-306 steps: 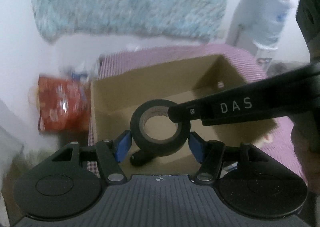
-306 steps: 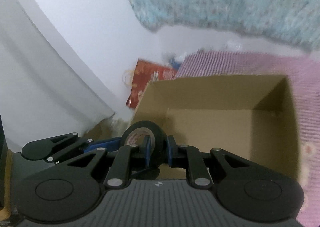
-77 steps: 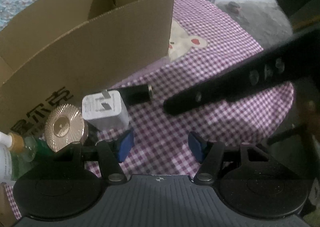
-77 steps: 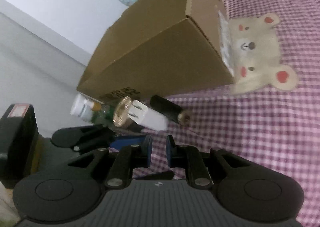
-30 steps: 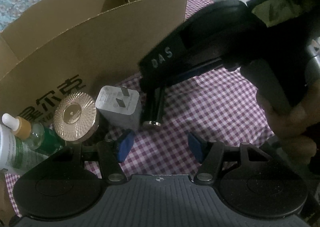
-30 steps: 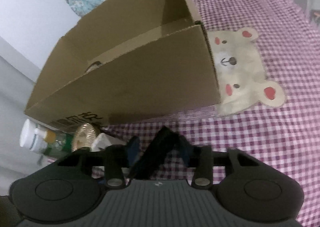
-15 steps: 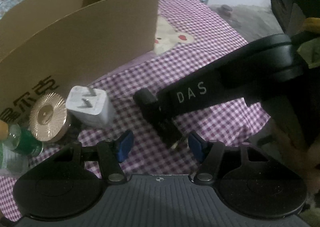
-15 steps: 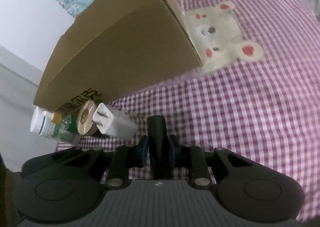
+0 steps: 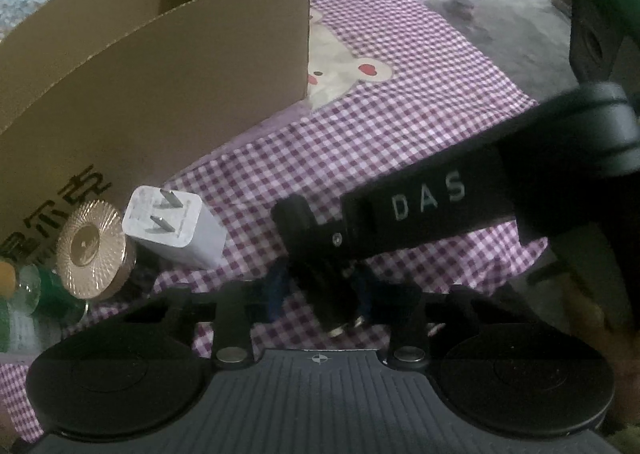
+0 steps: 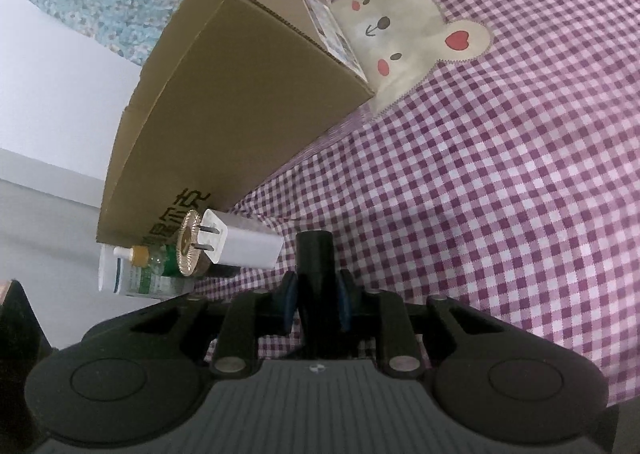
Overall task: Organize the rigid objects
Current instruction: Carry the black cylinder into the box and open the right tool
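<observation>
A black cylinder (image 9: 306, 242) (image 10: 316, 250) hangs just above the purple checked cloth (image 9: 400, 133). My right gripper (image 10: 316, 302) is shut on it, reaching in from the right in the left wrist view, where its finger (image 9: 424, 201) reads DAS. My left gripper (image 9: 320, 290) is closing, with its blue pads against the lower part of the same cylinder. A white plug charger (image 9: 176, 230) (image 10: 244, 242) and a gold-lidded jar (image 9: 88, 246) (image 10: 188, 242) lie to the left, in front of the open cardboard box (image 9: 160, 65) (image 10: 248, 93).
A small dropper bottle with a green label (image 10: 132, 274) lies beside the jar at the cloth's left edge. A bear patch (image 9: 340, 61) (image 10: 408, 25) is sewn on the cloth right of the box. Bare cloth stretches to the right.
The right gripper lifted the black cylinder from beside the charger and carried it to the left gripper. The left jaws, open half a second ago, have closed in on it.
</observation>
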A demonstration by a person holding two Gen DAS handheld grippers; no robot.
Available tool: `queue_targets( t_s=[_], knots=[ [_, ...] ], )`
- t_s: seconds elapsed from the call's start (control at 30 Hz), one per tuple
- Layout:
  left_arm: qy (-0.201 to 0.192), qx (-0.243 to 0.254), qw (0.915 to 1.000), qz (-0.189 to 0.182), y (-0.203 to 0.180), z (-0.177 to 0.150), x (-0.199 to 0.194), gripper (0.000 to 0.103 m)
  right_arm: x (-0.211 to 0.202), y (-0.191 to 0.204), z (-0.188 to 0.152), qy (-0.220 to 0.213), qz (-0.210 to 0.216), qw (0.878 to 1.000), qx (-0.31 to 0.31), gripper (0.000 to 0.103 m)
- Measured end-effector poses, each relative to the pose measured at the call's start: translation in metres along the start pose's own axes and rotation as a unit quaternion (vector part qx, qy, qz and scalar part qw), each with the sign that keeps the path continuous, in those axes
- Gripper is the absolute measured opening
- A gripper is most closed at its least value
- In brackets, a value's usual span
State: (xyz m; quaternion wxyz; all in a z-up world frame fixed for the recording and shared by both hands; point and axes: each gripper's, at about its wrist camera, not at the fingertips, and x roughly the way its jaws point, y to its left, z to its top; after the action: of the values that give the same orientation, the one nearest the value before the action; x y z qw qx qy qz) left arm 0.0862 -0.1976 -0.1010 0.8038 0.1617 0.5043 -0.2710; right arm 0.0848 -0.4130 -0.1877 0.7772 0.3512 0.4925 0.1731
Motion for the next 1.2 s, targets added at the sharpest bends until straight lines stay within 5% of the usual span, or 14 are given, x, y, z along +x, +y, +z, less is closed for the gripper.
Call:
queue_targets(
  t_s=[0.4,0.9,1.2],
  knots=[
    [-0.031,0.003,0.9995,0.009,-0.002,0.002,-0.028,0.021,-0.022,0.012,-0.009,-0.027,0.008,1.000,-0.012,0.022],
    [-0.177,-0.013,0.9840,0.013,0.011,0.016,-0.131,0.015,-0.104,0.105,-0.007,-0.130,0.039,0.985,-0.107,0.016],
    [-0.174,-0.059,0.9827,0.022,0.057,0.008,-0.136,0.021,-0.115,0.121,0.016,-0.160,0.039,0.979,-0.117,0.014]
  ],
)
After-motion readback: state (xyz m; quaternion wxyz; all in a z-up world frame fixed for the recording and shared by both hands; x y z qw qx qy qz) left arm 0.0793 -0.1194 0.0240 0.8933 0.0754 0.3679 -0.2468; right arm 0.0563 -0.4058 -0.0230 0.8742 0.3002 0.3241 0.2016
